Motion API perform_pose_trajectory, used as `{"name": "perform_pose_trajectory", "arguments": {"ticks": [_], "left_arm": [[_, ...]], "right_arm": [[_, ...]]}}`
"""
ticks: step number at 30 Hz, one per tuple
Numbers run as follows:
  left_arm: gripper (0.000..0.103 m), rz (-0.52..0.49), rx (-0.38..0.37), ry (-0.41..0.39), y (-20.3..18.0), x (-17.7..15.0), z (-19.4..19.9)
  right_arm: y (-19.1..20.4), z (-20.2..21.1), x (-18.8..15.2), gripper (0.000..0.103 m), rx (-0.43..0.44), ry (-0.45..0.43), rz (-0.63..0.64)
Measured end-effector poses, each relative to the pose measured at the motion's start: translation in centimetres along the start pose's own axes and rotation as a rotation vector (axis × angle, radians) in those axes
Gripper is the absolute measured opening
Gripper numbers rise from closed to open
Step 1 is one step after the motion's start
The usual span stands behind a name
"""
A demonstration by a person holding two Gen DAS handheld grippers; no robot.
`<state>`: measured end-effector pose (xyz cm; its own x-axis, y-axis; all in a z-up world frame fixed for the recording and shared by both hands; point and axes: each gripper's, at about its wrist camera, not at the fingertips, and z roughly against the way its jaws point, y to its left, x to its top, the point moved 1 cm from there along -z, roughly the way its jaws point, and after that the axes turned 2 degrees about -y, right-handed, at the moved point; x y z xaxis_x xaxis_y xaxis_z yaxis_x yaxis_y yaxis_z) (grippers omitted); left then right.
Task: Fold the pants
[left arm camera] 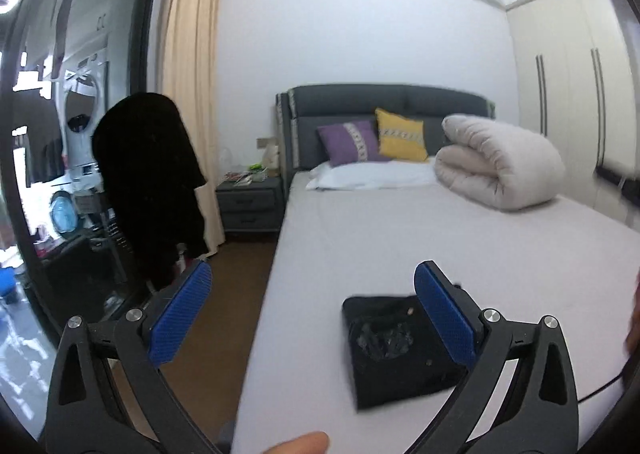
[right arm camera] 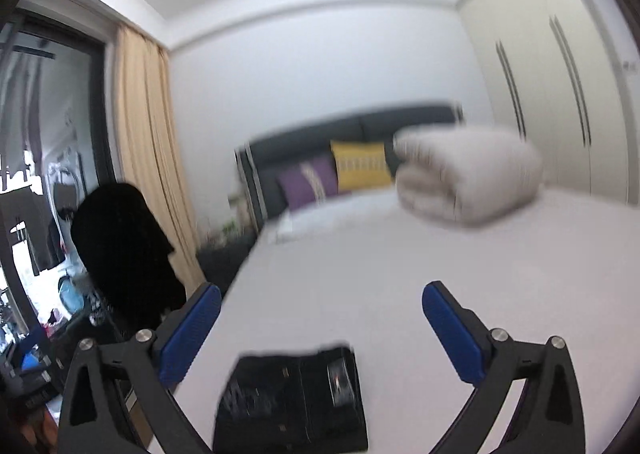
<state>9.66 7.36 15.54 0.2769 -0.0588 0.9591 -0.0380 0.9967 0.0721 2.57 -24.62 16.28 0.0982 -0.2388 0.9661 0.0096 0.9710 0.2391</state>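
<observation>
Left wrist view
- Left gripper: jaws spread wide, blue pads apart, nothing between them; held above the near part of the bed.
- Pants: black, folded into a compact rectangle, lying flat on the sheet near the foot of the bed; the right pad overlaps its right edge in the view, contact cannot be told.
- Bed: pale sheet, grey headboard.
- Pillows: purple and yellow against the headboard, white pillow lying in front of them.
- Duvet: rolled, on the right side of the bed near the head.
- Nightstand: left of the bed, small items on top, too small to name.
- Dark garment: hanging at left, in front of the curtain.
- Wardrobe: cream doors, far right.

Right wrist view (blurred)
- Right gripper: jaws wide apart, empty, above the sheet.
- Pants: folded black bundle low in view, below and between the fingers, not touched.
- Duvet: right of the yellow pillow.
</observation>
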Motion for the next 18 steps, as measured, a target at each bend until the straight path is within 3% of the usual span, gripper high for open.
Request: {"name": "perform_pose_trajectory", "arguments": {"ticks": [4,6,13,18], "left_arm": [[0.103,0.047,0.015,0.113,0.7,-0.8,2.3],[0.103,0.051,0.025,0.145,0.8,-1.7,3.2],[0.103,0.066,-0.021,0.316,-0.3,-6.0,3.3],[0.103,0.088,-0.035,0.414,-0.3,-9.5,1.1]], "right_arm": [[1.0,5.3,1.5,0.103,0.002,-0.087,0.031],[1.5,6.4,1.4,0.103,0.007,-0.069,0.033],[0.6,6.7,-3.8,0.103,-0.052,0.191,-0.019],[1.4,5.1,-7.0,0.103,-0.104,0.309,0.013]]}}
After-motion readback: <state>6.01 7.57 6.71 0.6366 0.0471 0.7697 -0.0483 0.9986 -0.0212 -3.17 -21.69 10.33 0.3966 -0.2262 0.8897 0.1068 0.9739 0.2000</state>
